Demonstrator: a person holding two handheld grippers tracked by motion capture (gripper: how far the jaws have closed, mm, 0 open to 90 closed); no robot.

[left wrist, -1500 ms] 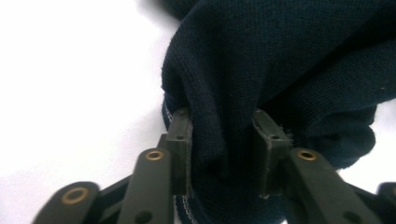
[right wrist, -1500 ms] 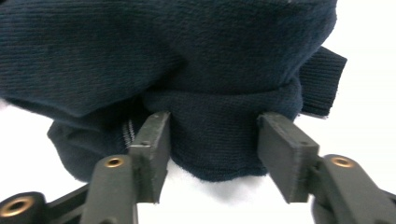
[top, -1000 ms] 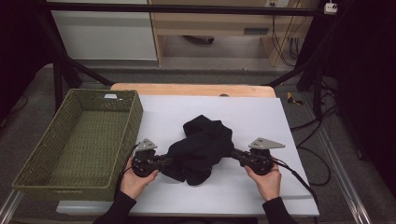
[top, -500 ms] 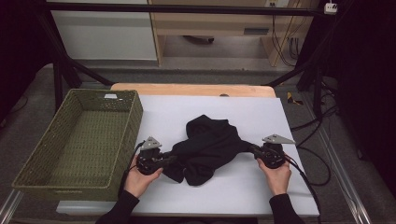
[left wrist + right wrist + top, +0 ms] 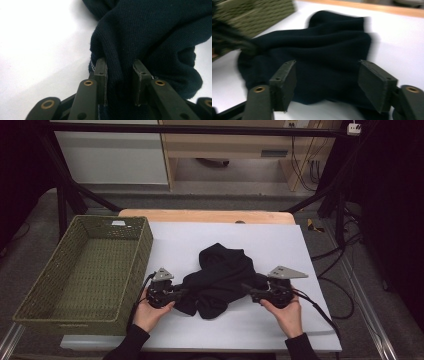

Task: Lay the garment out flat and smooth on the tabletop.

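Observation:
A dark knit garment (image 5: 222,270) lies crumpled in the middle of the white table top (image 5: 285,245). My left gripper (image 5: 181,294) reaches into the garment's left side from the left. In the left gripper view its pads are shut on a fold of the garment (image 5: 150,32), with the left gripper (image 5: 120,67) pinching the cloth tight. My right gripper (image 5: 251,292) sits at the garment's right side. Its jaws have just been opening and in the right gripper view they stand wide apart (image 5: 327,72); the garment (image 5: 317,47) lies ahead of and under them, untouched by the pads.
A green woven basket (image 5: 142,245) stands empty at the table's left; it also shows as the basket (image 5: 254,12) in the right gripper view. A wooden strip (image 5: 200,215) runs along the table's far edge. Cables (image 5: 325,270) trail off to the right.
The right gripper drew the garment's right end out to the right, then let go and came back left with its jaws open. The garment has slackened. The left gripper kept its hold.

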